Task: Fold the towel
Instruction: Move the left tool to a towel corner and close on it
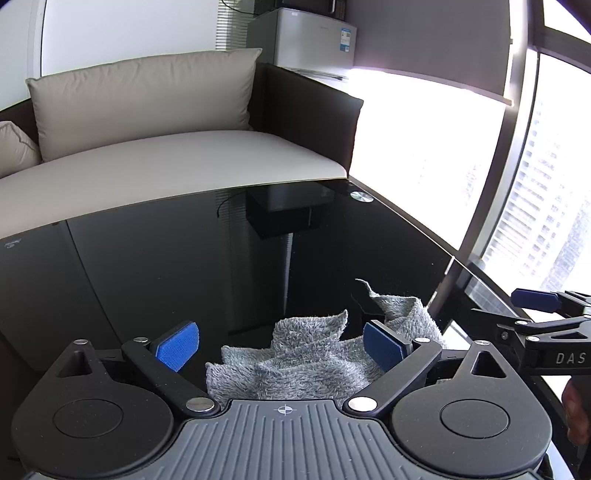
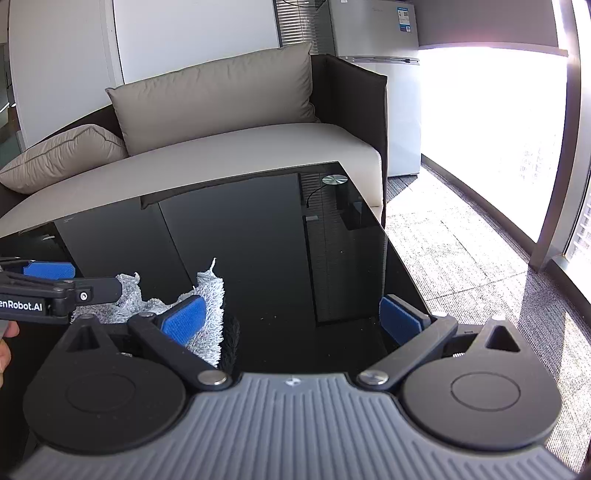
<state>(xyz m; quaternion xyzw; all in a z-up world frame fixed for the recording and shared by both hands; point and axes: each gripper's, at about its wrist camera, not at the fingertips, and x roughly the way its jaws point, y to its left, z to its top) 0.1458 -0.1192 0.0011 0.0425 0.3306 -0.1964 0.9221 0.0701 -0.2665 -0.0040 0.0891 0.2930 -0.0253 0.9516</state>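
On black glass table [image 1: 147, 266], crumpled grey towel [image 1: 306, 354] lies loose.

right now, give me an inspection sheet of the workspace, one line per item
surface: black glossy glass table, bare apart from the towel; a round metal disc sits at its far corner.
job's things: grey towel, crumpled and unfolded, near the front edge, one corner sticking up.
clutter: nothing seen.
grippers: left gripper open, fingers either side of the towel, not gripping; right gripper open over bare glass, towel beside its left pad.
cables: a thin dark cable shows through the glass near the disc.
surroundings: beige sofa with cushions behind the table, white fridge, bright window, carpet floor.
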